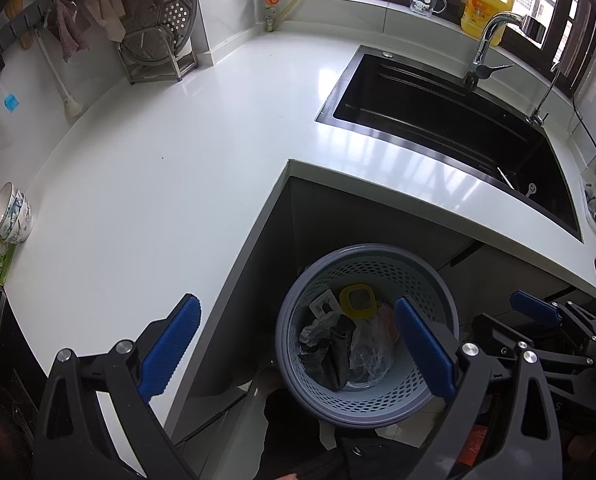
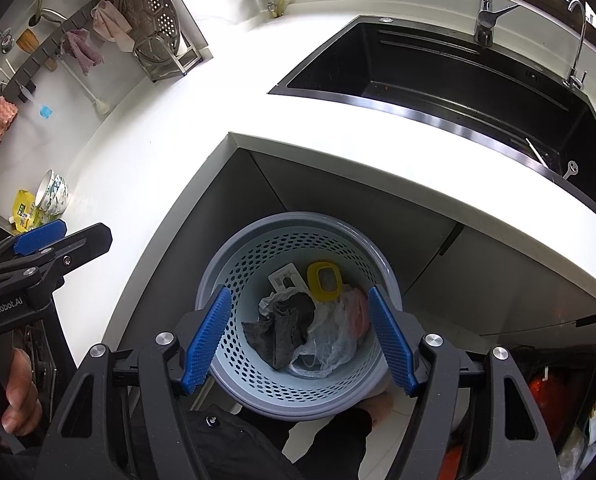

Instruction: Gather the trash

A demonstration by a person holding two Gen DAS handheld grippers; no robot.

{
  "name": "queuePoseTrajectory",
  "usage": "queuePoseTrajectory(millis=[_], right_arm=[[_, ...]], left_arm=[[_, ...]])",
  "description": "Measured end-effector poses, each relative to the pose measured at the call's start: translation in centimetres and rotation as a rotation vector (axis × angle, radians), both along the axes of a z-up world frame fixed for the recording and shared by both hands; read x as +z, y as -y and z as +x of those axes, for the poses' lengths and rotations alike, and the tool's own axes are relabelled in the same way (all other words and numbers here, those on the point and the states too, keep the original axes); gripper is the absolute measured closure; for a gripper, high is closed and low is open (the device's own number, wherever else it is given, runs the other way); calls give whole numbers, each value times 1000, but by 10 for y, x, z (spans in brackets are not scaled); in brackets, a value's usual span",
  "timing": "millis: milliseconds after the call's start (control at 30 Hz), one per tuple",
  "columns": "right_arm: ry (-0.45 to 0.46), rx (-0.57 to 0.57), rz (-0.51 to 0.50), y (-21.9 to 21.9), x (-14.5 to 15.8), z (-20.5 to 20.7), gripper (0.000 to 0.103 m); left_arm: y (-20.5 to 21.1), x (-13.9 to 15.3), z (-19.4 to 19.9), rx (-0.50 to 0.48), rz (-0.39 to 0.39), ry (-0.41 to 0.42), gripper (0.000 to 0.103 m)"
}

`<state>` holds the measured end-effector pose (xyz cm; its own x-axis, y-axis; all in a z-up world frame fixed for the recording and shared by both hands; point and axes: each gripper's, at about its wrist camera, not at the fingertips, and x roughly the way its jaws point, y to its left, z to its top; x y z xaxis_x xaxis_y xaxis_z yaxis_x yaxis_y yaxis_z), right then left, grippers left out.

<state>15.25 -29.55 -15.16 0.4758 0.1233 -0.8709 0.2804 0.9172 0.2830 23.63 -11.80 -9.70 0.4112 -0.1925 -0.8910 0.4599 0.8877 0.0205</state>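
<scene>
Both grippers are spread wide and hold nothing: the left gripper (image 1: 298,344) and right gripper (image 2: 298,340) hang above the perforated waste basket (image 2: 234,264) on the floor by the counter corner, which contains a grey cloth (image 2: 282,332), clear plastic bag (image 2: 330,340) and yellow lid (image 2: 324,276).

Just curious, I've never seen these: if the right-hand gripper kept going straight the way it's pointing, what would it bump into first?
Probably the trash heap in the perforated basket: the clear plastic bag lies dead ahead between its open jaws, though depth is uncertain.

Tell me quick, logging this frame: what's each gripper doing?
Left gripper: open, holding nothing.
Right gripper: open, holding nothing, above the trash basket.
</scene>
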Motion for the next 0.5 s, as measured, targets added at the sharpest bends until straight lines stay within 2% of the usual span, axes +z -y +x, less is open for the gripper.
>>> queuePoseTrajectory(millis=[500], right_arm=[[9,-7,0,-2,2,-1,35]], left_arm=[[-1,3,-2,-5,2,13,7]])
